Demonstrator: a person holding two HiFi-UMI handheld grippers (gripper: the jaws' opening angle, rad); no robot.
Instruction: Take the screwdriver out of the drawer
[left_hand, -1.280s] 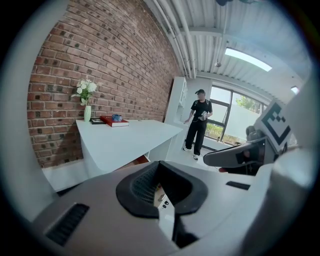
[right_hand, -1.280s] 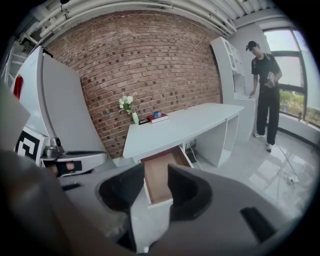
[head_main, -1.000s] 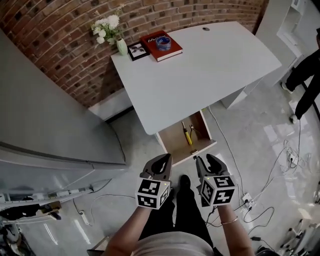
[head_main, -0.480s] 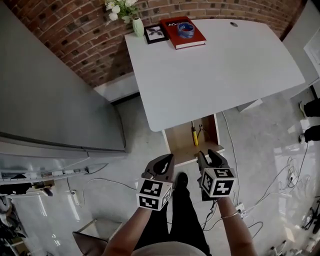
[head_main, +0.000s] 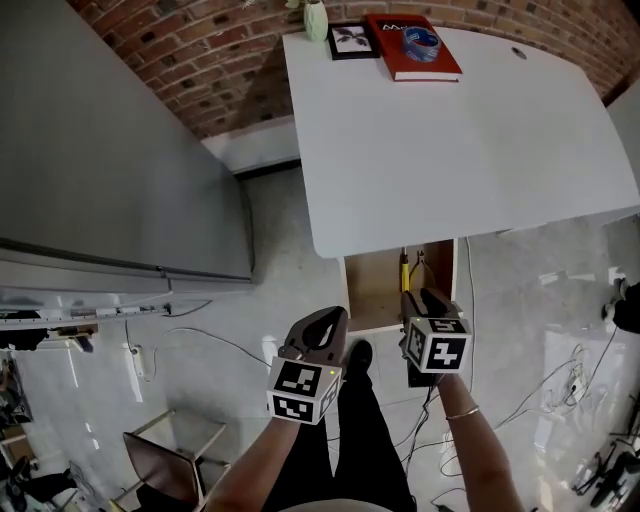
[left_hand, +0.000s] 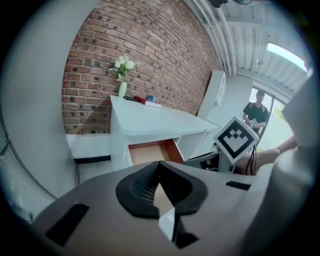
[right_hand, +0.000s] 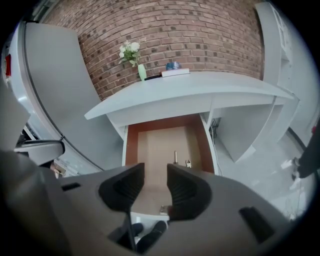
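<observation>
Before the open drawer with the screwdriver, we are holding the right gripper narrowly parted and the left gripper closed.

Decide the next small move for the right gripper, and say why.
Probably ease the right gripper forward and down into the drawer, towards the screwdriver. The drawer stands open, the screwdriver lies bare on its floor near the right wall, and the right gripper hangs at the drawer's front edge with its jaws apart and nothing between them.
</observation>
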